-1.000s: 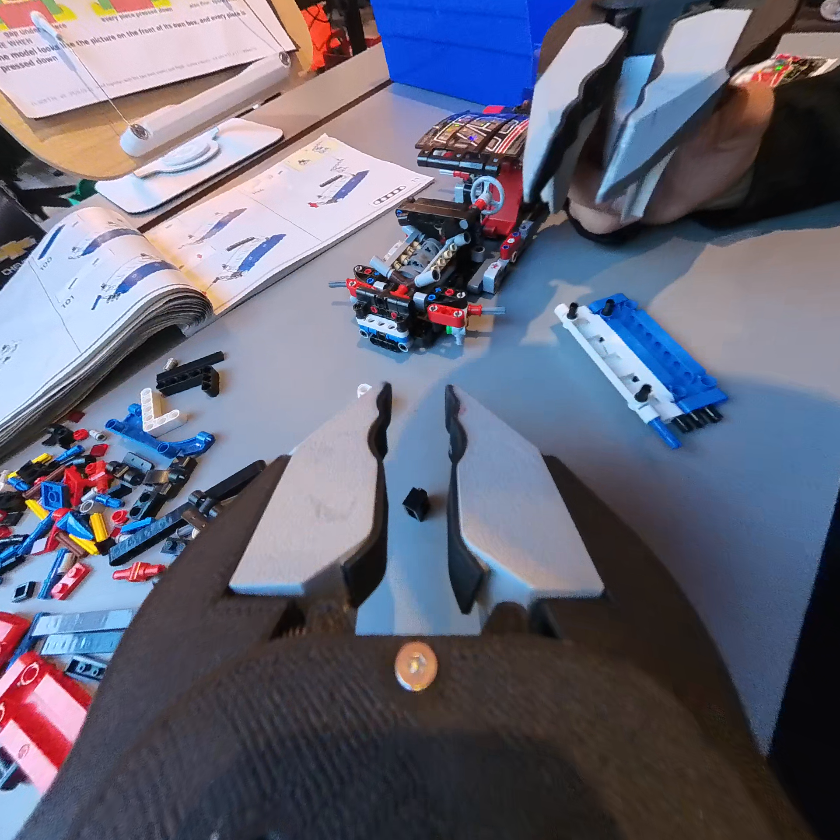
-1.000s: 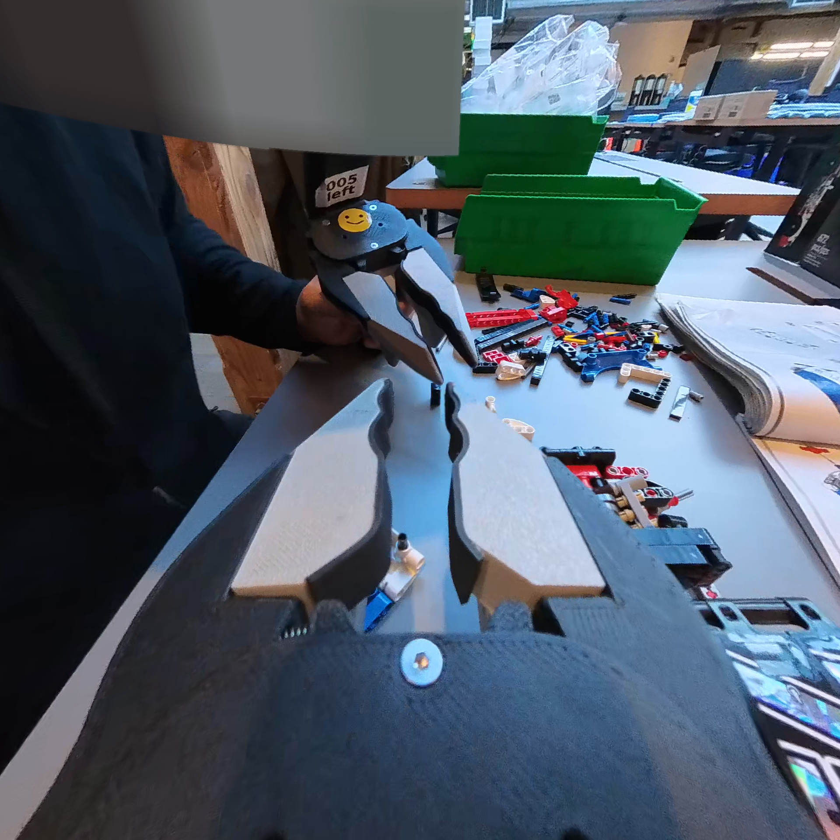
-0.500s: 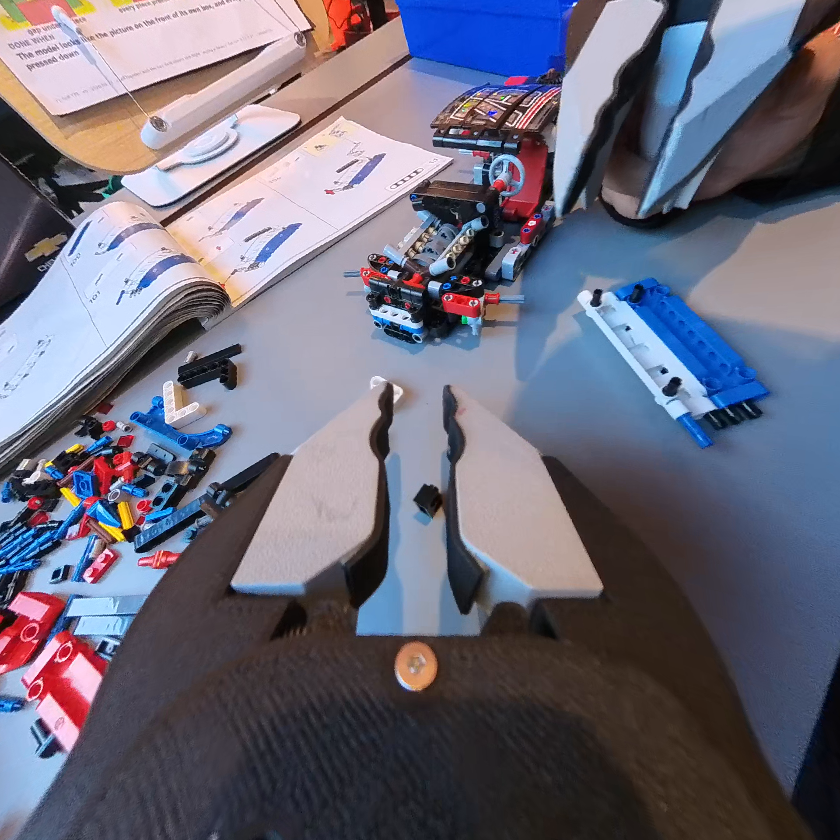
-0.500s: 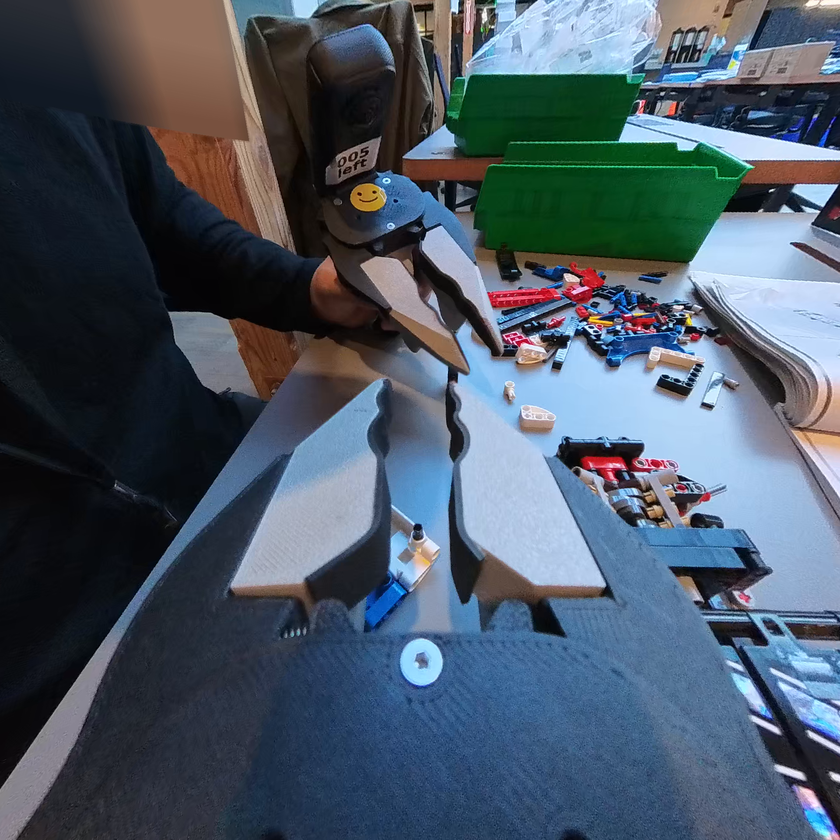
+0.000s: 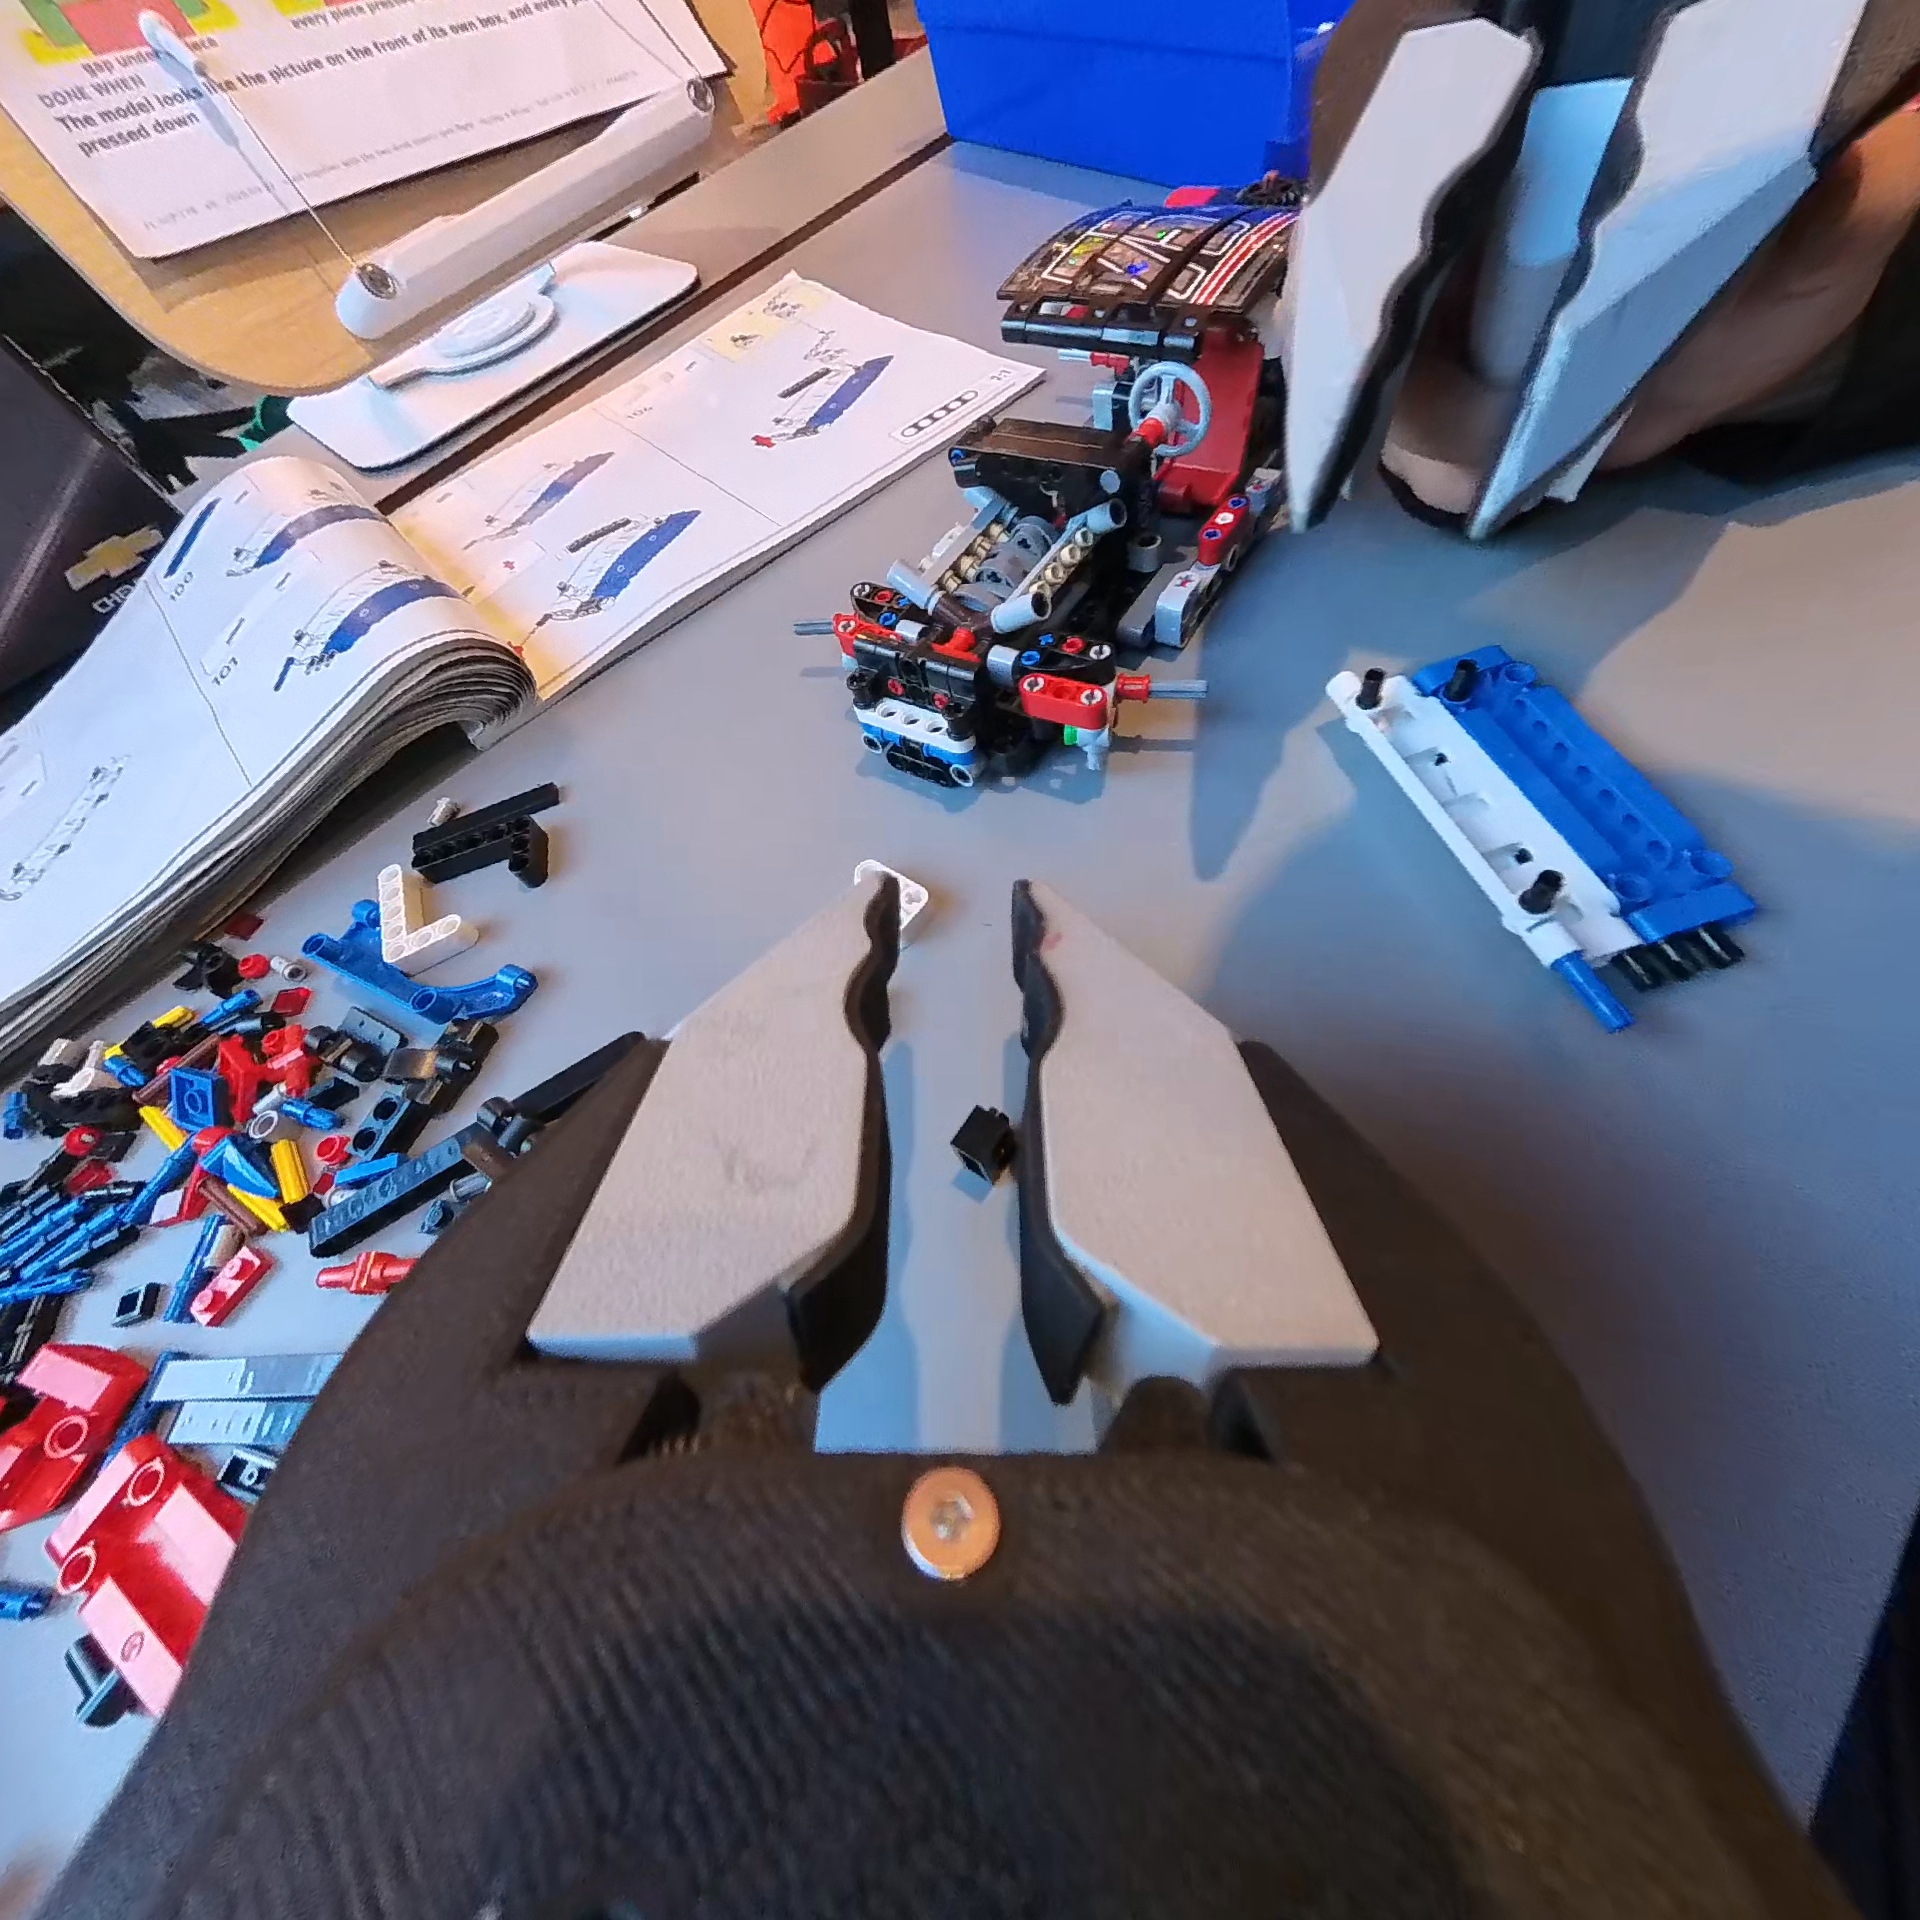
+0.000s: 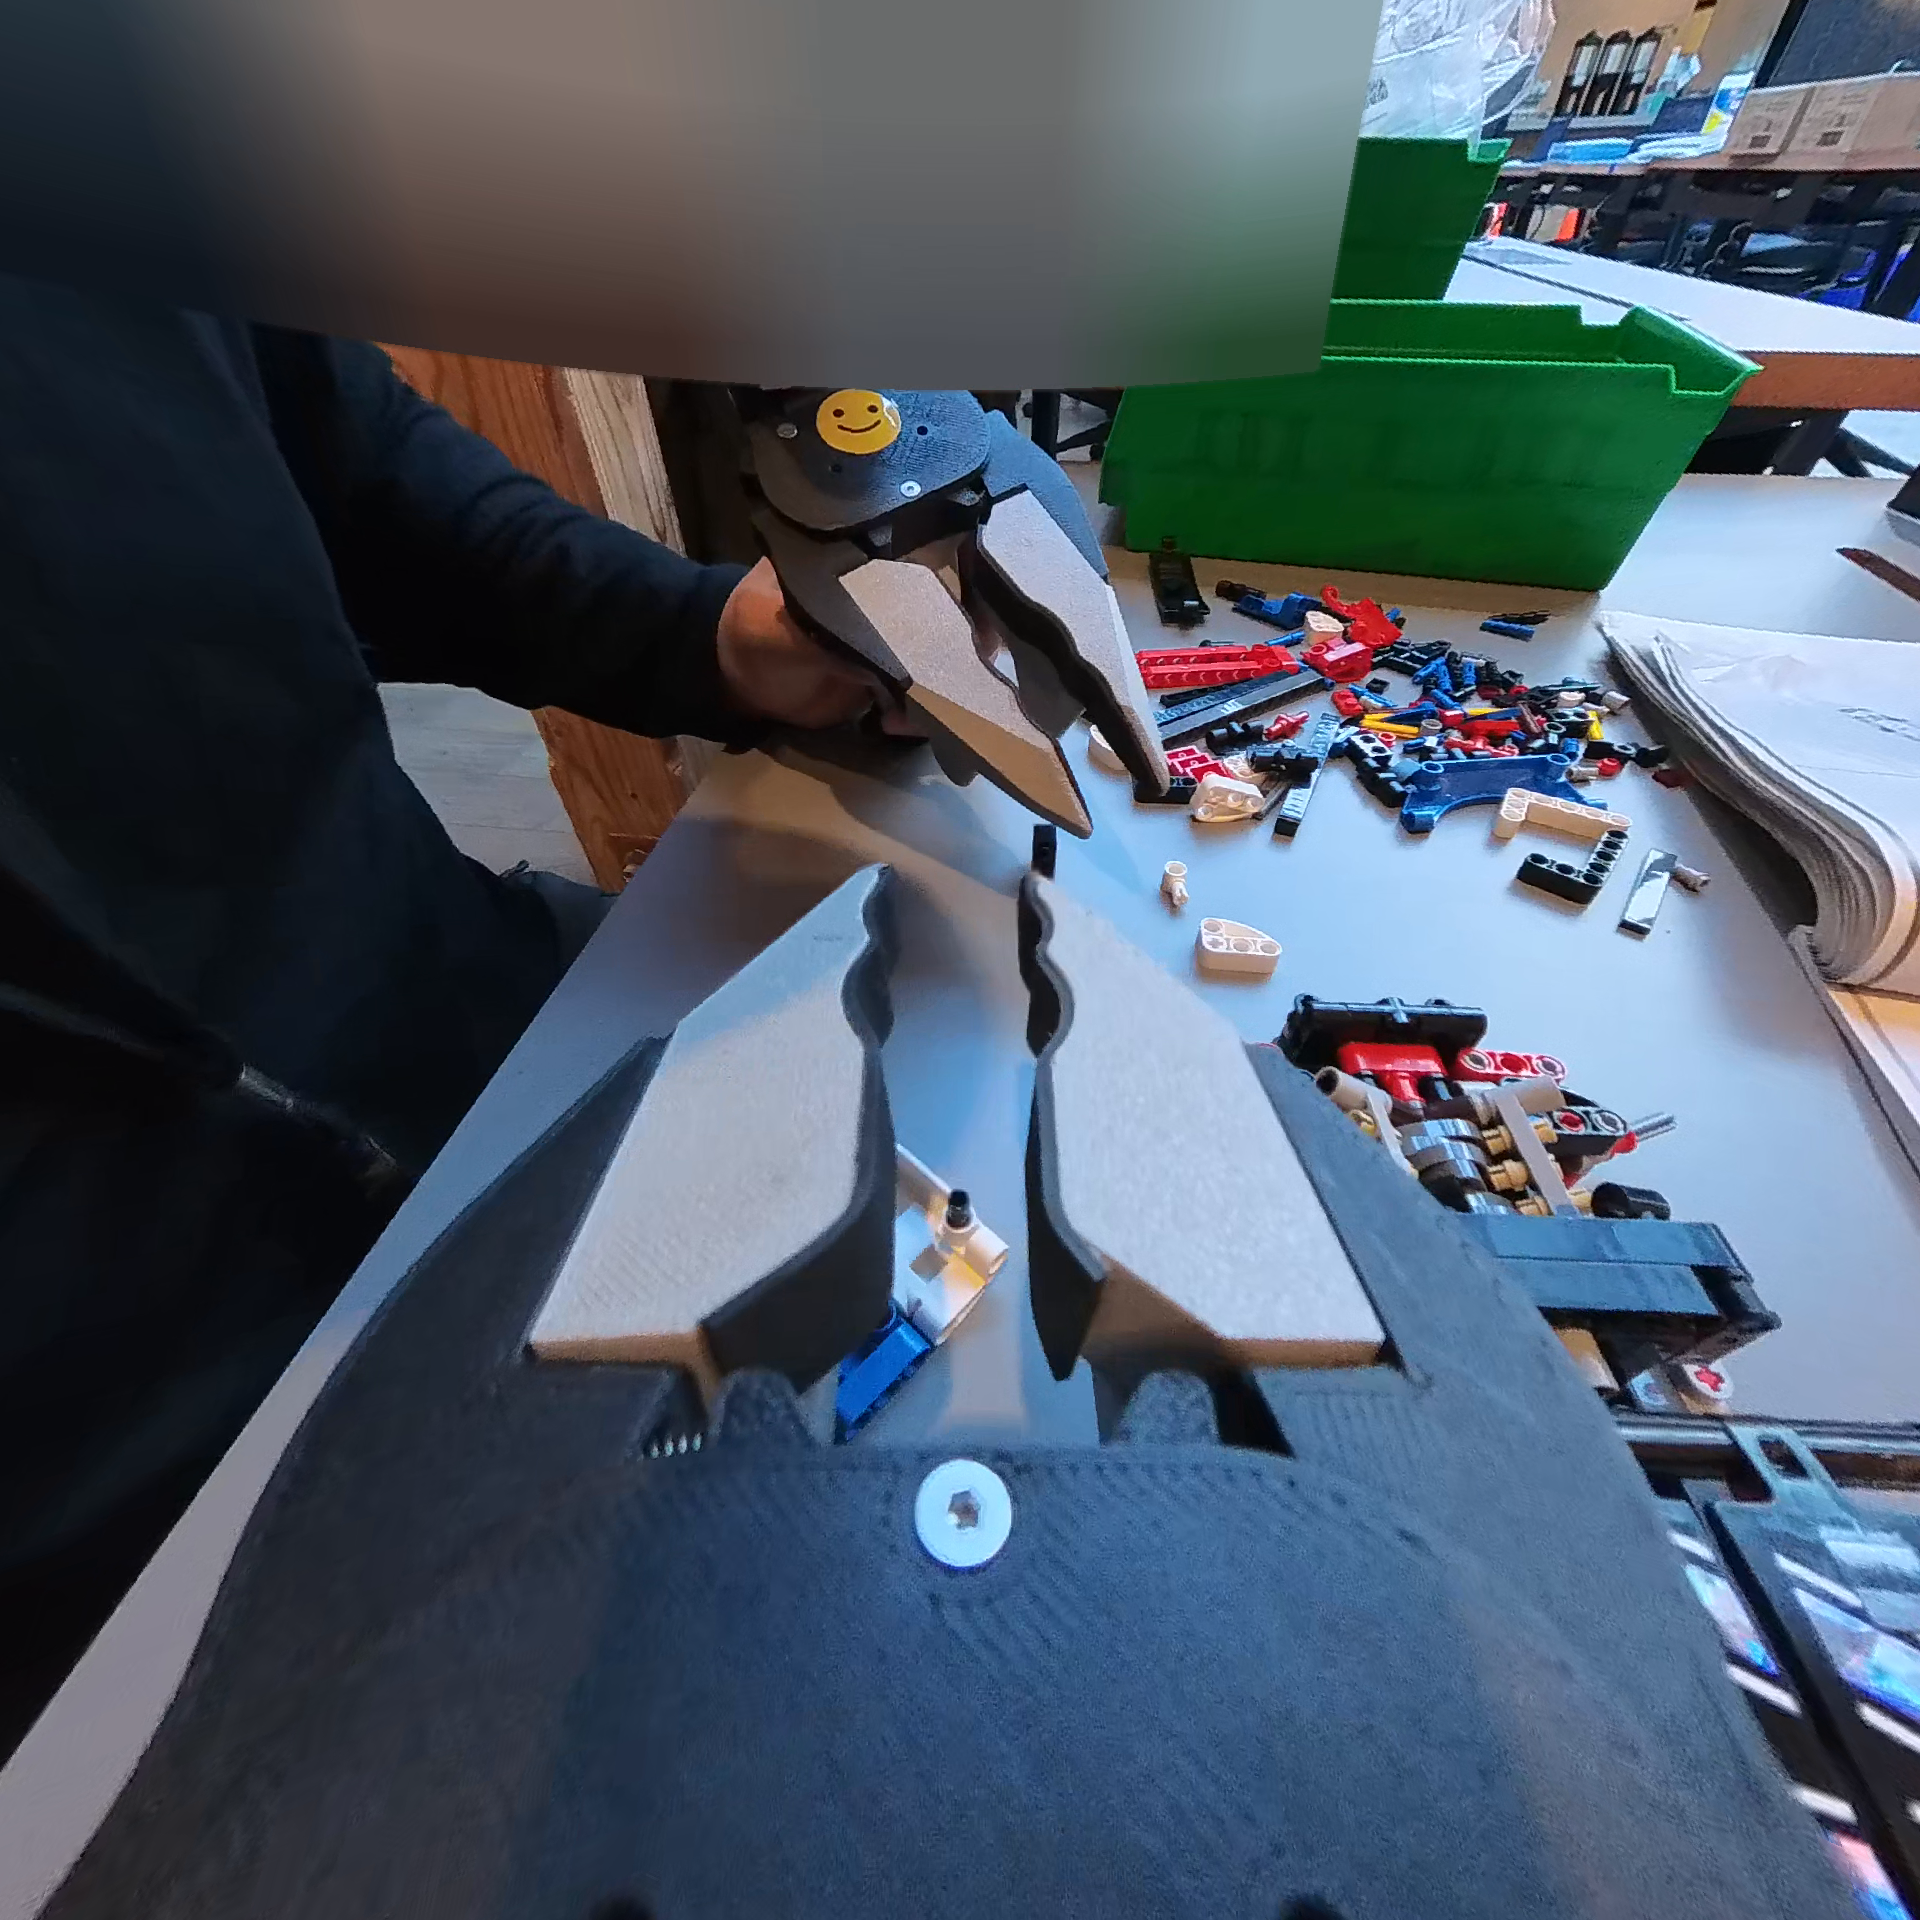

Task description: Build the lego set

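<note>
**Small black piece lined up for pickup as car build pauses**

A grey table (image 5: 1455,1195) carries the whole job. An open manual (image 5: 436,582) lies at the far left, with a green bin (image 6: 1403,457) beyond the parts. The half-built car (image 5: 1049,582) sits at the far centre of the left wrist view, its printed roof at the far end. To its right lies a blue-and-white panel (image 5: 1538,821), flat and apart from the car. A heap of loose pieces (image 5: 208,1122) spreads along the near left.

The left gripper (image 5: 951,904) hovers low over the table, its jaws spread and empty. A small black piece (image 5: 984,1143) rests on the table between the two fingers, touching neither. The right gripper (image 6: 956,894) is held above the panel, jaws likewise parted and holding nothing.

The step in hand looks like fetching that black piece. The next move likely calls for lowering the left gripper and closing squarely on the piece, which is small enough to skid or tip away. Where it belongs on the car or panel cannot be told.
</note>
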